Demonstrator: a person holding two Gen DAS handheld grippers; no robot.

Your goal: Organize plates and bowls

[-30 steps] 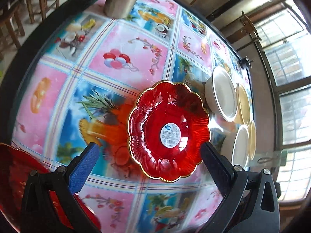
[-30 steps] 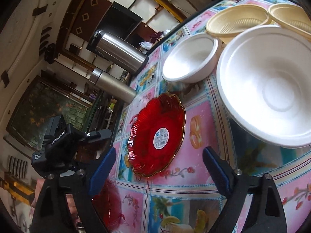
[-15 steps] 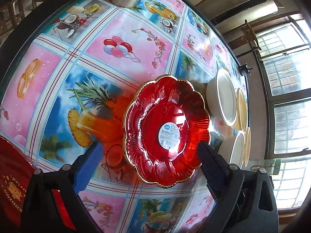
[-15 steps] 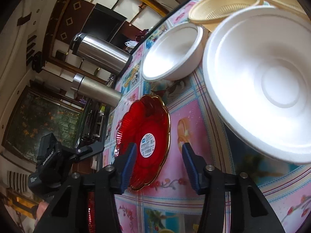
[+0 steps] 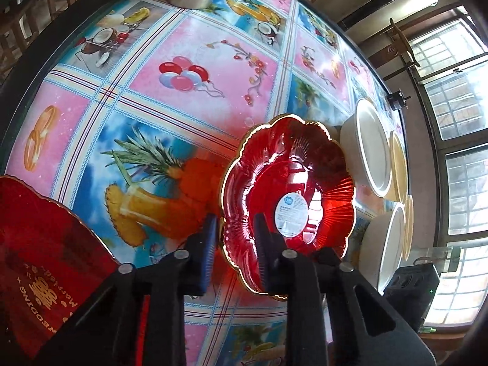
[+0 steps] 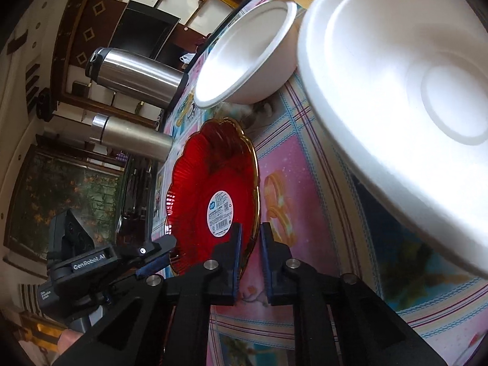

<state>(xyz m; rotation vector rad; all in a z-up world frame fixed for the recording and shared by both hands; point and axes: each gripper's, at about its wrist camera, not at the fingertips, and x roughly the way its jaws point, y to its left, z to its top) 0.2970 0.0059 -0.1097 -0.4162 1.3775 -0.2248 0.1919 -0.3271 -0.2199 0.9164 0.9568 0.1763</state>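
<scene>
Both claws pinch opposite rims of the red scalloped plate (image 5: pixel 286 201), mid-surface beside the white bowls (image 6: pixel 244 52): left claw (image 5: pixel 236 245) and right claw (image 6: pixel 250 254) each clenched on thin glossy edge. Uneven lifting could let it slip and knock the bowls.

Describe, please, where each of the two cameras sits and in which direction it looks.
Left wrist view: sits on the left gripper, looks along its two fingers across the picture-printed tablecloth toward the windows; the gripper is closed on the near rim of the red scalloped gold-edged plate.
Right wrist view: sits on the right gripper, looks toward two steel flasks; the gripper pinches the plate's gold edge; a fingertip shows at bottom left.
Shared: the red plate, the smaller white foam bowl, and the left gripper itself.
</scene>
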